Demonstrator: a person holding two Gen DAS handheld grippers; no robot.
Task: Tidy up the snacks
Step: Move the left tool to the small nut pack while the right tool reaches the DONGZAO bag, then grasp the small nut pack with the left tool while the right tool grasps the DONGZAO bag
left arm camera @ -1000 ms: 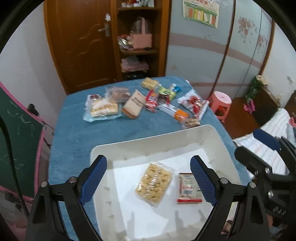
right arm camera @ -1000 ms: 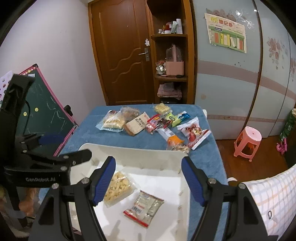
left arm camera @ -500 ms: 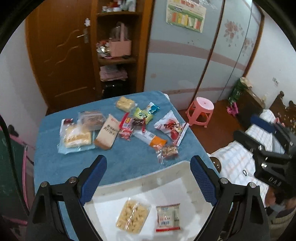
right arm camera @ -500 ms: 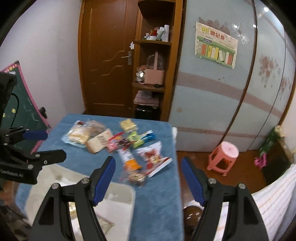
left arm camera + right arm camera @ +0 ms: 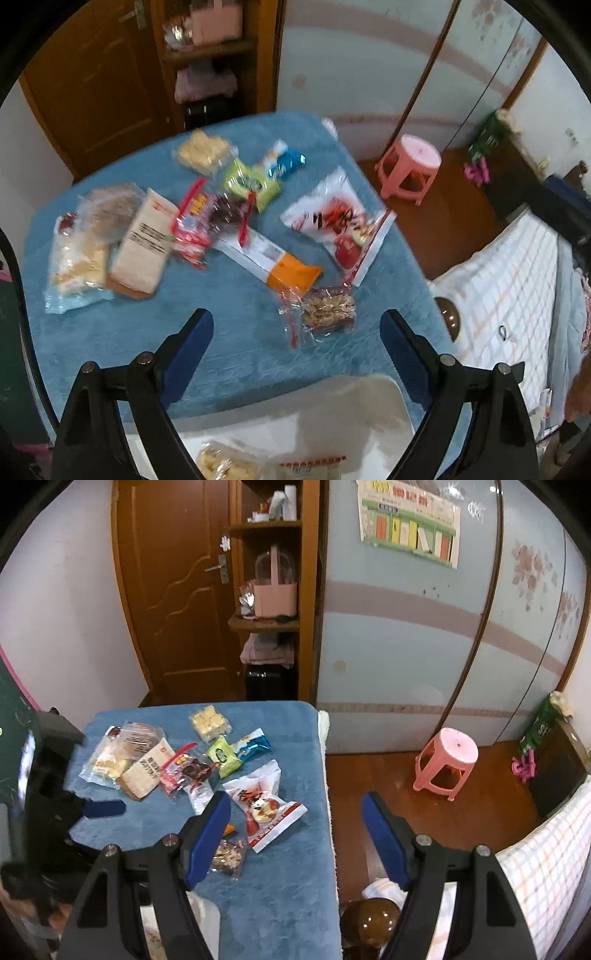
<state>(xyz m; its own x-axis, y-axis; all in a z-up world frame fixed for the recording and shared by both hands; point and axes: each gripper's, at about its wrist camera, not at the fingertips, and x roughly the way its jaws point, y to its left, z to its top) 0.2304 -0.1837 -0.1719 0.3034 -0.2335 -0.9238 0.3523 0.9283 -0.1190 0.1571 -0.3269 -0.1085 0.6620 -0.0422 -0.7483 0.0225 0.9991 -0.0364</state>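
While both grippers hang empty, left gripper (image 5: 295, 332) and right gripper (image 5: 295, 827) jaws apart, snacks (image 5: 207, 218) lie scattered on the blue table (image 5: 240, 354) beyond the white tray (image 5: 351, 406).

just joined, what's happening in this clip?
A person with a gripper in each hand is sorting snacks from a blue table into a white tray. Two packets already lie in the tray. The left gripper is open and empty above a clear nut packet. The right gripper is open and empty too, at the table's edge beside a red-and-white bag.
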